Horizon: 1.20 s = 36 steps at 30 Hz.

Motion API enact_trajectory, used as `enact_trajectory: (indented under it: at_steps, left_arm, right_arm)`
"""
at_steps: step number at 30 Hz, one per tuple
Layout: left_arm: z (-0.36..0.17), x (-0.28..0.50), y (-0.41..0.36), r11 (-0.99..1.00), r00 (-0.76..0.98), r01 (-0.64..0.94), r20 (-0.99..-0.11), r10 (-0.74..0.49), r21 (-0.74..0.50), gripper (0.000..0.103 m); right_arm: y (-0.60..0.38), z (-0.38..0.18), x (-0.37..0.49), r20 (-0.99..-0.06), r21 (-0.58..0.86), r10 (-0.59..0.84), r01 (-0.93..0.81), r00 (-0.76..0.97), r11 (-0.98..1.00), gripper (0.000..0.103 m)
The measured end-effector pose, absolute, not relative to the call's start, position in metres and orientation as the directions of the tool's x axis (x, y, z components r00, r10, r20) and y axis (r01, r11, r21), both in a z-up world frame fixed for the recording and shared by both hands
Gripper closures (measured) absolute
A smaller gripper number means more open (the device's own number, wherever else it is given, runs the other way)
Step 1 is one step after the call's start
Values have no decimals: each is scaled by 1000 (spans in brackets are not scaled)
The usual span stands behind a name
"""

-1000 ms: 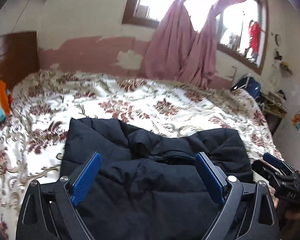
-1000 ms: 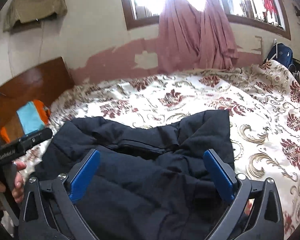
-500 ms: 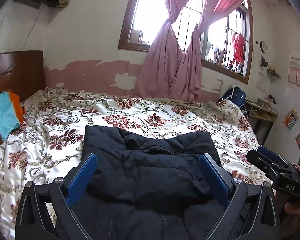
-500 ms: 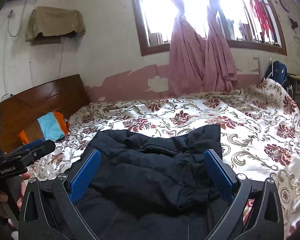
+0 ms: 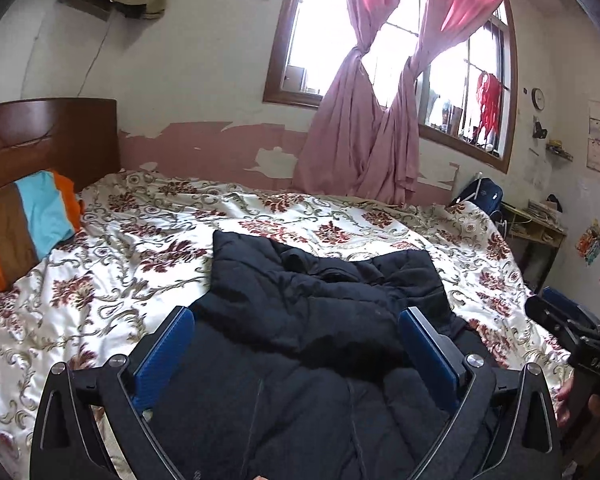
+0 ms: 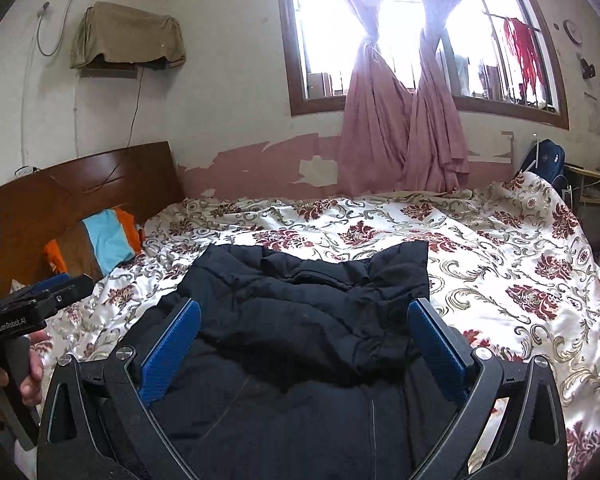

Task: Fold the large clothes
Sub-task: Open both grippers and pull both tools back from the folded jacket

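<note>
Left wrist view: I've backed both tools off black padded jacket (image 5: 320, 320), now folded on floral bedspread (image 5: 140, 248). Left gripper (image 5: 296, 352) and right gripper (image 6: 304, 344) spread apart, empty. Fold looks near done.

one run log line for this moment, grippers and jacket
left gripper: open, above jacket | right gripper: open, above jacket | jacket: dark, folded over, on bed
</note>
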State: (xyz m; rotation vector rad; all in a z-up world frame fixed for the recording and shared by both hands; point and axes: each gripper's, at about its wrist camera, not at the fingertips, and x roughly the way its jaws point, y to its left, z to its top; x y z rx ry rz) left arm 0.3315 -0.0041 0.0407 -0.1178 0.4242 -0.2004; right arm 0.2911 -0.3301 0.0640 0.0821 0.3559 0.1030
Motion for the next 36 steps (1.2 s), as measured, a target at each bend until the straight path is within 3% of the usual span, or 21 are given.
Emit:
enact_trajectory:
  at_steps: [10, 36]
  left_arm:
    - [24, 279, -6, 989, 906, 139, -397, -148, -51, 0]
    - [-2, 181, -12, 973, 911, 222, -371, -182, 69, 0]
  right_arm:
    - [-318, 52, 247, -357, 71, 124, -105, 926, 992, 2]
    - [-321, 24, 133, -364, -35, 84, -104, 927, 994, 2]
